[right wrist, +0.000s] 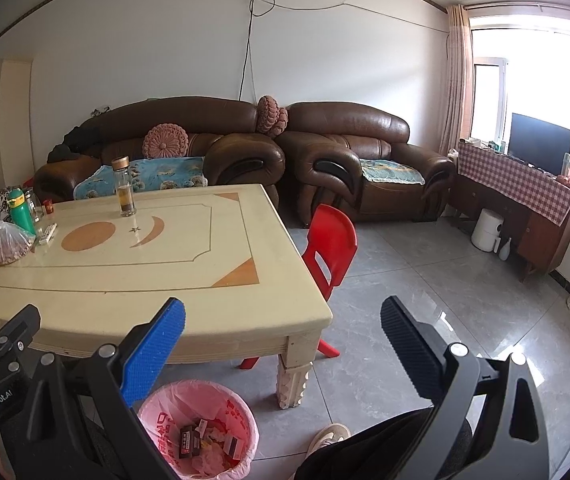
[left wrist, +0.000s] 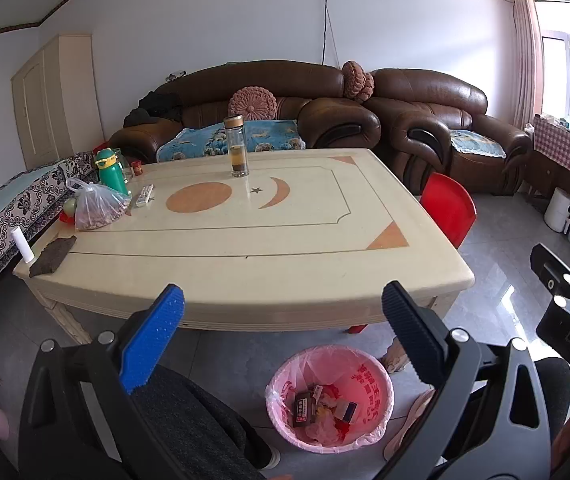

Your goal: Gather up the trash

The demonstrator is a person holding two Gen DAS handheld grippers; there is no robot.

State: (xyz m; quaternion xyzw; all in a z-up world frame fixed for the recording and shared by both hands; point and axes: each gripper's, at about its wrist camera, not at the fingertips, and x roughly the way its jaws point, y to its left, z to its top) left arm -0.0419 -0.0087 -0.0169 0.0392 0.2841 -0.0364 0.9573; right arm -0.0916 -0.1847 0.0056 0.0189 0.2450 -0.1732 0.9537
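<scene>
A pink-lined trash bin (left wrist: pixel 329 396) stands on the floor in front of the cream table (left wrist: pixel 245 272); it holds cigarette packs and crumpled paper. It also shows in the right wrist view (right wrist: pixel 201 432). My left gripper (left wrist: pixel 283 312) is open and empty, held above the bin at the table's near edge. My right gripper (right wrist: pixel 283 324) is open and empty, off the table's near right corner. The right gripper's body shows at the right of the left wrist view (left wrist: pixel 565 300).
On the table stand a glass bottle (left wrist: pixel 238 148), a green flask (left wrist: pixel 111 172), a plastic bag of food (left wrist: pixel 97 208), a remote (left wrist: pixel 144 195) and a dark cloth (left wrist: pixel 53 256). A red chair (right wrist: pixel 331 248), brown sofas (right wrist: pixel 349 160) and a cabinet (right wrist: pixel 525 208) surround it.
</scene>
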